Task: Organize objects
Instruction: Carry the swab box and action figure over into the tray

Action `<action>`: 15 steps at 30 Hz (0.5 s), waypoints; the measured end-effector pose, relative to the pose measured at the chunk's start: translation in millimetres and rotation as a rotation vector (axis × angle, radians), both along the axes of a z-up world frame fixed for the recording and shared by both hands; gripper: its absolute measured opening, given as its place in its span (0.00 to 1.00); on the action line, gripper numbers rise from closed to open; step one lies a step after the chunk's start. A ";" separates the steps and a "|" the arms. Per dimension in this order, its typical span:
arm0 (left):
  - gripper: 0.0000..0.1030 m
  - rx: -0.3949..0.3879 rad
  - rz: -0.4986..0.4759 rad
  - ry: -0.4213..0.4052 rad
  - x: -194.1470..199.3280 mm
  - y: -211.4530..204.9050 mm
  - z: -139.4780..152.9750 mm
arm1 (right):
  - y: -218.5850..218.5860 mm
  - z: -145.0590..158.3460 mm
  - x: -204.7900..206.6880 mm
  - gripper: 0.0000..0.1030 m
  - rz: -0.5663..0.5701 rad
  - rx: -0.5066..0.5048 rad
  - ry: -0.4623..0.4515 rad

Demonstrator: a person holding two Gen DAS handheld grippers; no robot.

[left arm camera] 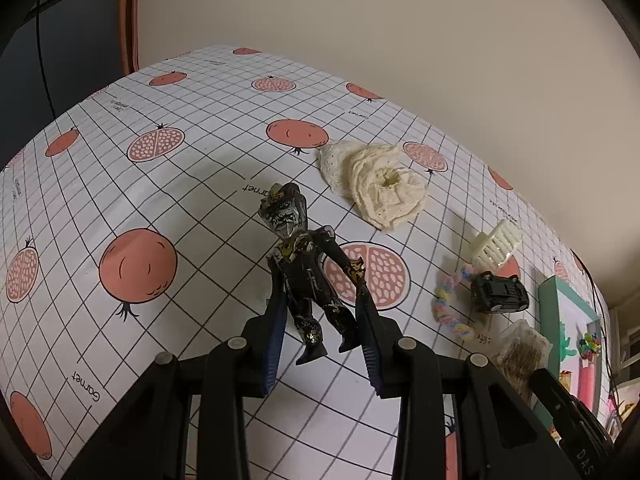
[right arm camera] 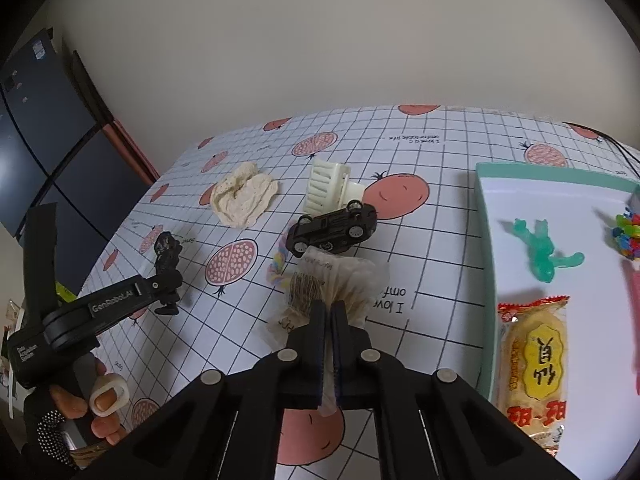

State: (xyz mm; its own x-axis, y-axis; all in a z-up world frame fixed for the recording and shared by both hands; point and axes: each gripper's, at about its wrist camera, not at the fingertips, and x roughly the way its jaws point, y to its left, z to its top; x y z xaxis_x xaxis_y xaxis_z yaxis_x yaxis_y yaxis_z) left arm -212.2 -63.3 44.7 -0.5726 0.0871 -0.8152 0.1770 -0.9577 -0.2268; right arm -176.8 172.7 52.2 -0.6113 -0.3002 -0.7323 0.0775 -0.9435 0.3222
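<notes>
Progress check, landmark = the green-rimmed tray at the right end of the bench.

Still outside the tray, left to right in the right wrist view:
- Dark action figure, farthest from the tray. Left gripper straddles it, fingers spread either side of the torso and legs; the left pad looks to be at the figure's side, contact on the right pad cannot be told. Figure appears to lie on the bench, not lifted. A hand holds this gripper's handle.
- Cream crocheted cloth, well away from the tray, untouched.
- Pastel braided loop, partly hidden behind the packet.
- Clear packet with brown fibres inside, clamped in the right gripper, fingers closed on its near edge. Near the tray's left side, not over it.
- Cream hair claw clip and black toy car, the car tipped on its side, just touching or overlapping the clip; both nearer the tray than the cloth.

Already inside the tray: green translucent toy animal, multicoloured bead cluster, pink item at the far right edge (cut off, unidentified), snack packet.

Judgement: roughly four items sorted, six outstanding. Two of the six are being handled now; packet is likely next in.
</notes>
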 end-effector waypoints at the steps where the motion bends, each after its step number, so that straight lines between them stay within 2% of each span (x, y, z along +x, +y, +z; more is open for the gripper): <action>1: 0.35 0.004 -0.001 0.003 0.2 0.2 1.4 | 2.0 2.5 1.0 0.03 -0.005 -0.010 0.001; 15: 0.35 0.005 -0.060 0.066 17.6 26.0 34.4 | 11.9 35.3 22.0 0.03 -0.008 0.002 0.058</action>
State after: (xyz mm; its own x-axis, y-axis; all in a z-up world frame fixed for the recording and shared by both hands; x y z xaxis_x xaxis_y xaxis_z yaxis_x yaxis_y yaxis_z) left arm -194.6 -37.3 79.0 -0.6189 0.1267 -0.7752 0.1038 -0.9650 -0.2407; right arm -154.8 184.6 87.5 -0.6550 -0.2937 -0.6962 0.0880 -0.9447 0.3158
